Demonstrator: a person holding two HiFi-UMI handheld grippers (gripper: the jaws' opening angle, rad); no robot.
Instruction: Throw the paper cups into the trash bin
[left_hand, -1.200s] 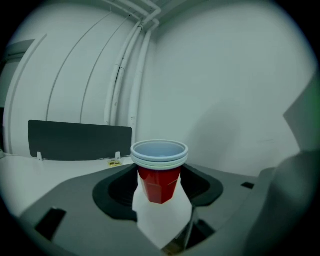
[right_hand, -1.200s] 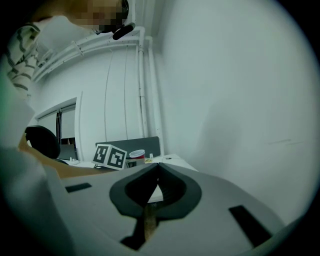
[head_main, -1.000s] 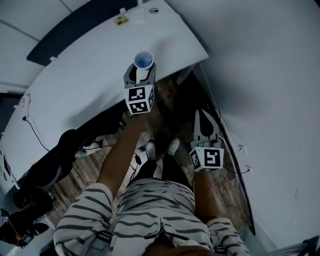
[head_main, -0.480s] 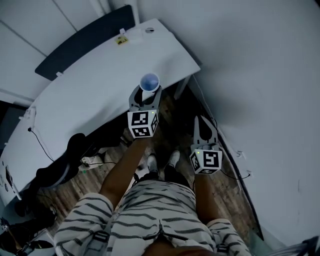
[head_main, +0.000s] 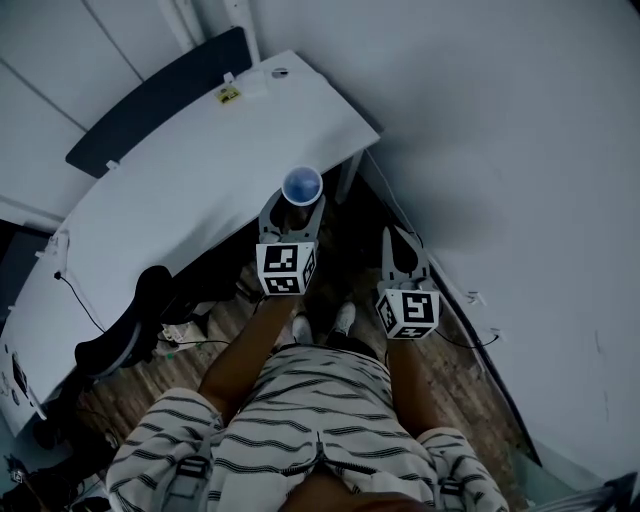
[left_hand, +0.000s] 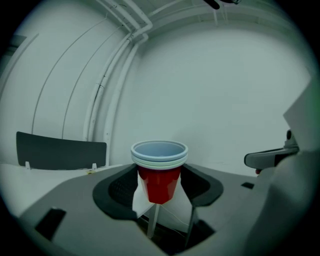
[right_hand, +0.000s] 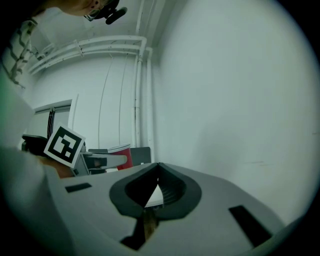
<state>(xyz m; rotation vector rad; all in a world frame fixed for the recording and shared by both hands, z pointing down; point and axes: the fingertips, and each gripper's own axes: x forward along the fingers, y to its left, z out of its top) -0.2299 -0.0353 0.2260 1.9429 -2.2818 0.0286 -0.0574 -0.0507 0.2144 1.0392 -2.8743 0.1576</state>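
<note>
The left tongs (left_hand: 159, 186) pinch a nested stack of paper cups (left_hand: 159, 167) by its red side. The stack is upright, mouth up, lifted off the white table (head_main: 190, 150) near its front edge. The right tongs (right_hand: 158, 165) are pressed together on nothing, beside the left and nearer the body. No trash bin shows in any view, so its direction from the cups cannot be told. The drop looks like a job for the left hand alone.

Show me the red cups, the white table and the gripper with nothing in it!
red cups (left_hand: 159, 182): left gripper view, on the red side wall of the stack.
white table (head_main: 190, 160): head view, on its bare top.
right gripper (right_hand: 158, 166): right gripper view, where its closed jaw tips meet.
</note>
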